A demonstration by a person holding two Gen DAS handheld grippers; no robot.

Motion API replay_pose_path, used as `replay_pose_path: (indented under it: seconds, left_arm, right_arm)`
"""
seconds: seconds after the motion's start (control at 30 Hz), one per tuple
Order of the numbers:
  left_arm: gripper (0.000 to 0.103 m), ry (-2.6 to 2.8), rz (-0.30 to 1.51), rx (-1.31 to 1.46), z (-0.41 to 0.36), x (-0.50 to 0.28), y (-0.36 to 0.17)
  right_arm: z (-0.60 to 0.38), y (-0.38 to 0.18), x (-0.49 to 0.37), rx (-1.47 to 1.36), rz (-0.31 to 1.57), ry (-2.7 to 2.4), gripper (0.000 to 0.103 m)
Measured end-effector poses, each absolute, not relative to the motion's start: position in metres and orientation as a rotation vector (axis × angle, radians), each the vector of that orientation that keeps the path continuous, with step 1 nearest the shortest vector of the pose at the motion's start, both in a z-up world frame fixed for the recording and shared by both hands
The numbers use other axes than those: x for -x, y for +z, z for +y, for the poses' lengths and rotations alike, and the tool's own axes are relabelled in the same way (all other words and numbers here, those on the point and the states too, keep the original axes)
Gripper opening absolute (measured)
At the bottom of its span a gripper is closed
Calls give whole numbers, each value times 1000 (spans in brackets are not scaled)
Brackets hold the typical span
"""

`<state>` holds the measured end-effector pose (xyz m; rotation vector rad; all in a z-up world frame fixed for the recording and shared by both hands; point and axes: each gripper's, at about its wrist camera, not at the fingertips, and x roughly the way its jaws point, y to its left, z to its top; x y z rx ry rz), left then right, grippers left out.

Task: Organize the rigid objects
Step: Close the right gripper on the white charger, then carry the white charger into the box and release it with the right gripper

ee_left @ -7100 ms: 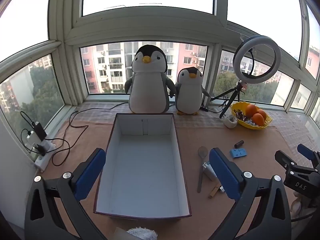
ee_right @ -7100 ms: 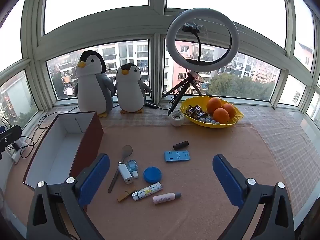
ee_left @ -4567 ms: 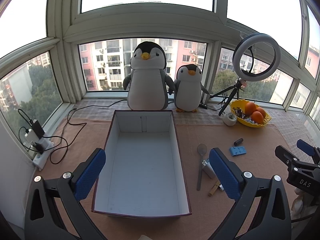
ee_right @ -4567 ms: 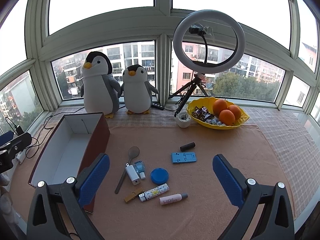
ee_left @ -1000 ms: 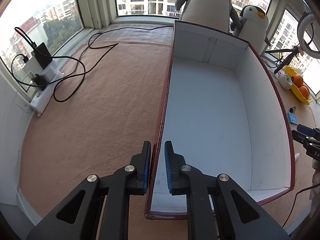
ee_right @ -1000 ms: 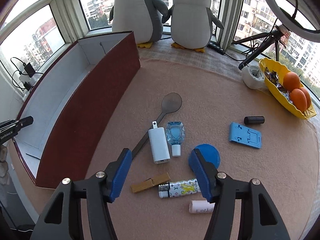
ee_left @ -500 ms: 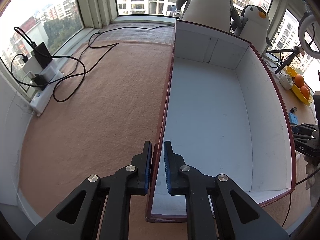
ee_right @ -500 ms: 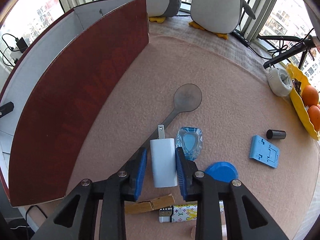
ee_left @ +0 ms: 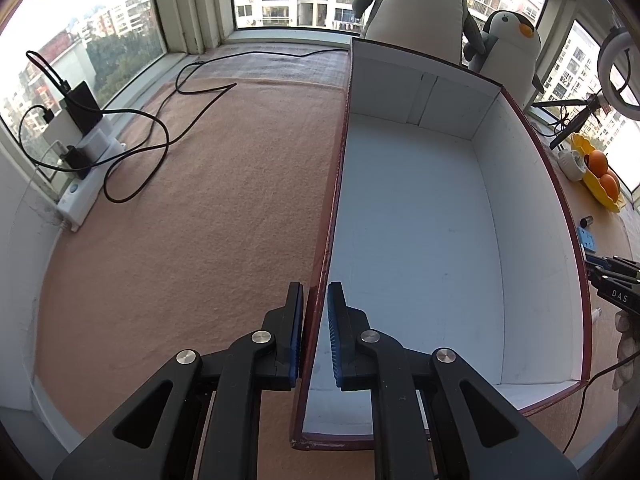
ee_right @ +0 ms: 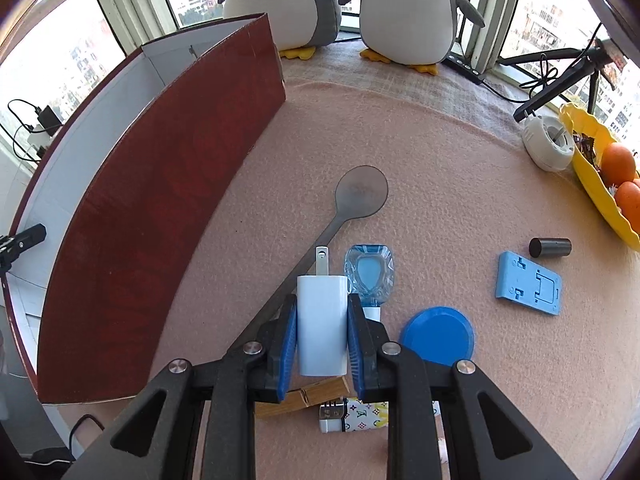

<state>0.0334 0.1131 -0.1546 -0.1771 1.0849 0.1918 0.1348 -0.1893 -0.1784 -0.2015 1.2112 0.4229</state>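
A long cardboard box, white inside (ee_left: 420, 220) and red-brown outside (ee_right: 160, 200), lies on the pink cloth. My left gripper (ee_left: 316, 320) is shut on the box's left wall near its front corner, one pad on each side. My right gripper (ee_right: 322, 312) is shut on a white charger plug (ee_right: 322, 320) that lies flat, prongs pointing away. Beside it lie a grey spoon (ee_right: 360, 192), a clear blue bottle (ee_right: 370, 272), a blue round lid (ee_right: 438, 336), a blue stand (ee_right: 528, 284), a black cylinder (ee_right: 550, 247), a wooden clothespin (ee_right: 304, 396) and a patterned lighter (ee_right: 356, 414).
Two plush penguins (ee_right: 404, 8) stand by the window behind the box. A yellow bowl (ee_right: 592, 192) of oranges, a white tape roll (ee_right: 546, 144) and a tripod leg (ee_right: 556, 88) are at the right. A power strip (ee_left: 84, 184) with black cables lies at the left.
The right gripper has sunk toward the cloth and its jaws have closed onto the white charger plug. The left gripper has kept its hold on the box wall without moving.
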Motion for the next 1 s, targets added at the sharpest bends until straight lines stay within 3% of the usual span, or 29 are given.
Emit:
replay_pose_path:
  seconds: [0.3,0.6,1.0]
  left_arm:
    - [9,178,1085,203,117,-34,-155]
    - [5,181,1080,206,117,-34,-154]
    - [5,194,1073,193,114,-34,-154]
  right_arm:
    - [-201,-126,-118,148,1101,420,21]
    - [-151,-57,-94,181,949,559,20]
    - [-69,-67,-78,265,959,711,20]
